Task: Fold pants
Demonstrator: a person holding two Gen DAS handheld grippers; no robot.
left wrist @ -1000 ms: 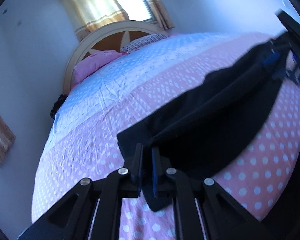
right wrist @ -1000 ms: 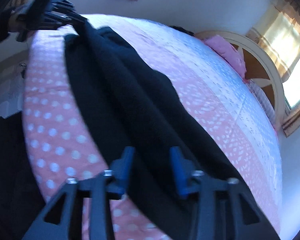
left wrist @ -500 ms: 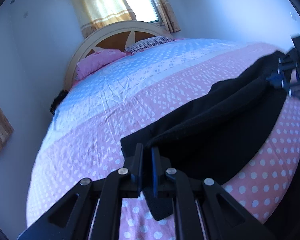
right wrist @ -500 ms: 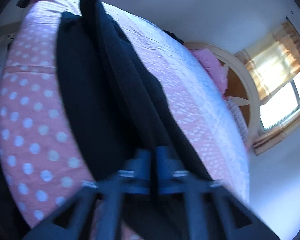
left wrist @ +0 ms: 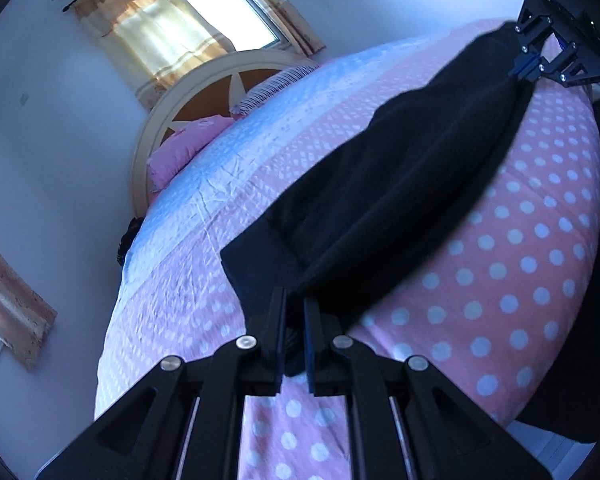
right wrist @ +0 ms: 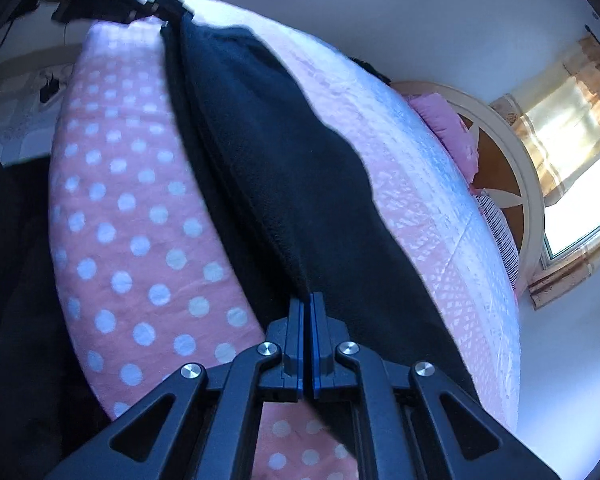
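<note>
Dark navy pants [left wrist: 388, 200] are stretched lengthwise between both grippers above a pink polka-dot bed cover [left wrist: 520, 280]. My left gripper [left wrist: 293, 312] is shut on one end of the pants, a fold of cloth pinched between its pads. At the upper right of that view, the right gripper [left wrist: 524, 66] clamps the other end. In the right wrist view the pants [right wrist: 284, 160] run from my right gripper [right wrist: 307, 304], shut on the cloth, up to the left gripper [right wrist: 168, 4] at the top left. The lower layer of cloth droops onto the bed.
The bed [right wrist: 440, 184] carries pink and pale blue bands, with pink pillows [left wrist: 184, 148] and a round headboard [left wrist: 204, 92] at the far end. A curtained window [left wrist: 220, 12] is behind it. Dark clothing [right wrist: 16, 280] of the person fills the near bed edge.
My right gripper went from open over the pants to shut on them. Both grippers have lifted, pulling the pants taut and raising the cloth off the bed.
</note>
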